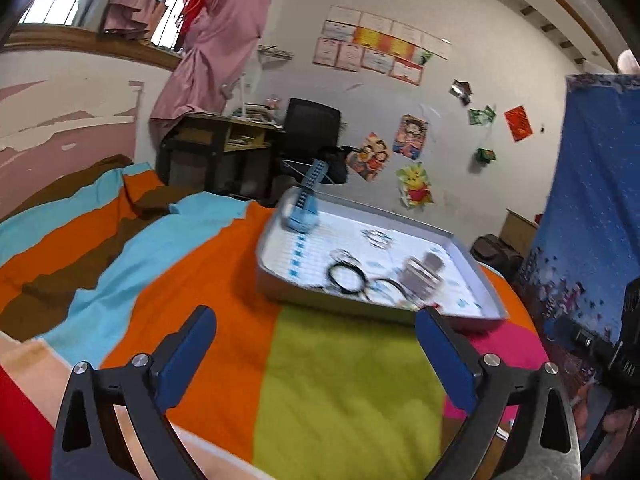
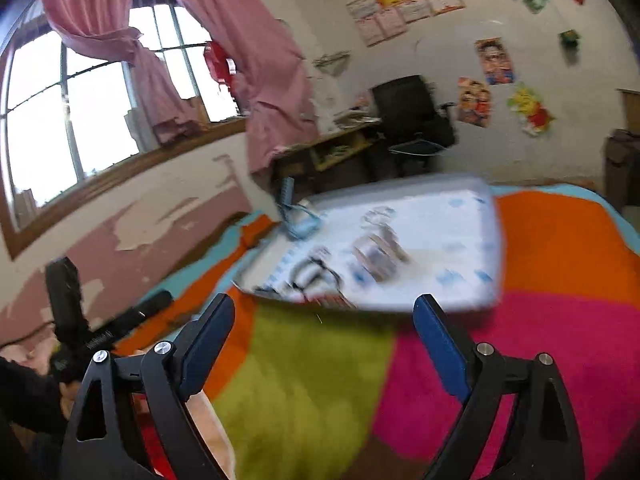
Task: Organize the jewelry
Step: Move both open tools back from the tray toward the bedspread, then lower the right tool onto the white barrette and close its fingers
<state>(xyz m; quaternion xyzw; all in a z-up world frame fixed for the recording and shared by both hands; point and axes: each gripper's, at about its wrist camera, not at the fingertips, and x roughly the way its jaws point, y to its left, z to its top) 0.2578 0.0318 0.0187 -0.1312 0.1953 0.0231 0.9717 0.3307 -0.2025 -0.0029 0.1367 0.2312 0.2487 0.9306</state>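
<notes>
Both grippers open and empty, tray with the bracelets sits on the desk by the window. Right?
Not quite: the tray with the bracelets sits on the striped blanket on the bed, not on the desk, which stands behind it by the wall. The left wrist view shows this. The left gripper and right gripper are indeed open and empty.

Tray [image 1: 276, 276] on bedspread [image 1: 344, 380] — bracelets [image 1: 346, 276] inside, desk [image 1: 224, 136] and chair [image 1: 312, 128] behind
</notes>
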